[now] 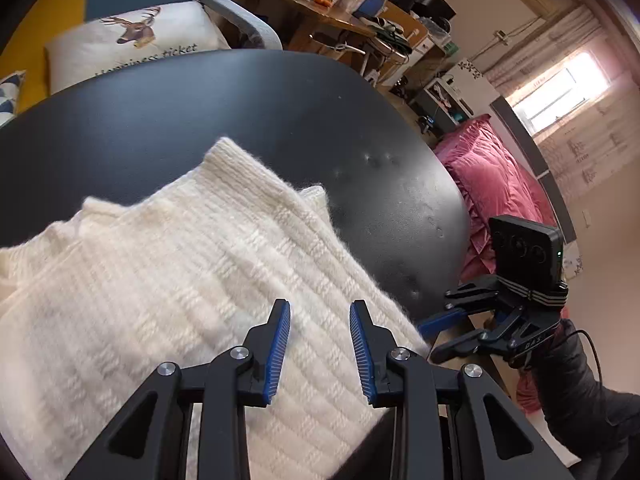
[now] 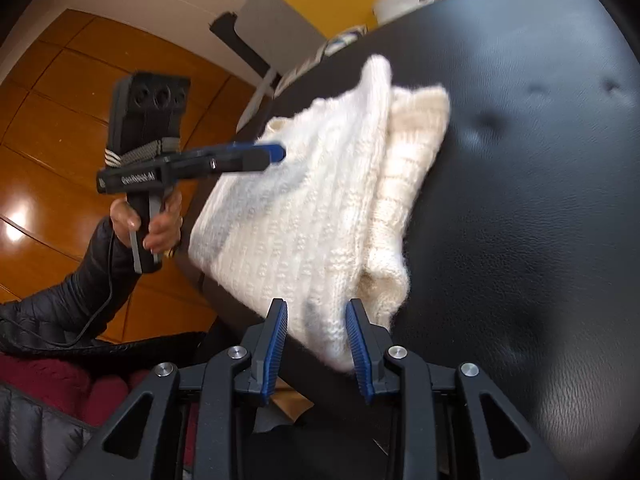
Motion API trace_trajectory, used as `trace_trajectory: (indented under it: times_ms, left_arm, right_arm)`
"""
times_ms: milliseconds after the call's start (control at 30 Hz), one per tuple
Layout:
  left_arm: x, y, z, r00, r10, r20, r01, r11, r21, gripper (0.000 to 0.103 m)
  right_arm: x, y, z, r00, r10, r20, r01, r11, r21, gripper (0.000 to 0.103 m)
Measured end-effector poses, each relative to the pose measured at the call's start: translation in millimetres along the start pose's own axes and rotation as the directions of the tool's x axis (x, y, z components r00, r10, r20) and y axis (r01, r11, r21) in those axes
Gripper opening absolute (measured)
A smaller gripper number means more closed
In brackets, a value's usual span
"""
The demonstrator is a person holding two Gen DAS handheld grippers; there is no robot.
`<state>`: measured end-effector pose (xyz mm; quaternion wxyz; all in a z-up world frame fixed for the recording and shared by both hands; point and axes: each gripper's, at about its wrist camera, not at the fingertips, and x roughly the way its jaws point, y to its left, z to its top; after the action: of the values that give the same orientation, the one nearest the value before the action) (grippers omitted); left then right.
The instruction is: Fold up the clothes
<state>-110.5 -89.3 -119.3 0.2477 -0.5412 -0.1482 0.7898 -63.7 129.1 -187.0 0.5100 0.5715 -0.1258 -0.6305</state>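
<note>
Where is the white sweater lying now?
The sweater lies folded on the black table, at its near edge. In the left wrist view it fills the lower left, under the left tool; the right tool is at its corner.

Left wrist view: mounted behind the left tongs (image 1: pixel 320 320), angled down, close over the sweater (image 1: pixel 180 280) on the black tabletop (image 1: pixel 240 100). Right wrist view: behind the right tongs (image 2: pixel 316 320), close at the tabletop's near edge. Both share sweater and tabletop; each shows the opposite tongs.
</note>
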Motion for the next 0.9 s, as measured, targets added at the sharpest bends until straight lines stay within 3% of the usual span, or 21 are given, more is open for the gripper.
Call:
trace_trajectory:
  times_ms: [133, 267, 333, 433, 500, 633, 733, 833, 900]
  left_arm:
    - [8.7, 0.9, 12.4, 1.000, 0.014, -0.016, -0.014, 1.000, 0.022, 0.031]
    - [22.9, 0.6, 17.7, 0.998, 0.040, -0.041, -0.038, 0.998, 0.056, 0.030]
    - [29.5, 0.3, 18.1, 0.997, 0.047, -0.054, -0.043, 0.996, 0.072, 0.030]
    - [42.5, 0.3, 15.2, 0.994, 0.070, -0.088, -0.062, 0.994, 0.089, 0.030]
    - [51.1, 0.4, 13.3, 0.990, 0.085, -0.110, -0.074, 0.992, 0.101, 0.030]
    - [51.4, 2.0, 12.1, 0.990, 0.083, -0.111, -0.073, 0.994, 0.086, 0.030]
    - [29.3, 13.6, 14.4, 0.997, 0.032, -0.065, -0.030, 0.999, 0.034, 0.030]
    - [4.6, 26.6, 16.7, 1.000, -0.020, -0.010, 0.019, 1.000, -0.018, 0.030]
    - [-16.6, 36.4, 17.1, 0.999, -0.010, 0.042, 0.012, 0.999, -0.040, 0.030]
  right_arm:
    - [13.5, -3.3, 5.5, 0.990, 0.089, -0.109, -0.091, 0.996, -0.013, 0.032]
    - [17.7, 10.8, 10.4, 0.961, 0.203, -0.187, -0.216, 0.975, -0.053, 0.032]
    - [23.0, 19.1, 10.8, 0.950, 0.185, -0.253, -0.214, 0.972, -0.092, 0.032]
    - [41.1, 18.4, 6.2, 0.925, 0.045, -0.377, -0.099, 0.987, -0.124, 0.031]
    - [48.5, 16.5, 2.5, 0.907, -0.001, -0.420, -0.059, 0.990, -0.129, 0.028]
    - [47.2, 19.1, 1.1, 0.911, -0.039, -0.410, -0.018, 0.991, -0.135, 0.023]
    - [36.9, 21.0, 0.4, 0.930, -0.063, -0.363, 0.019, 0.992, -0.125, 0.024]
    - [8.7, 30.8, 4.0, 0.951, -0.160, -0.263, 0.125, 0.982, -0.145, 0.029]
    - [-15.9, 41.9, 9.2, 0.956, -0.239, -0.167, 0.213, 0.963, -0.163, 0.030]
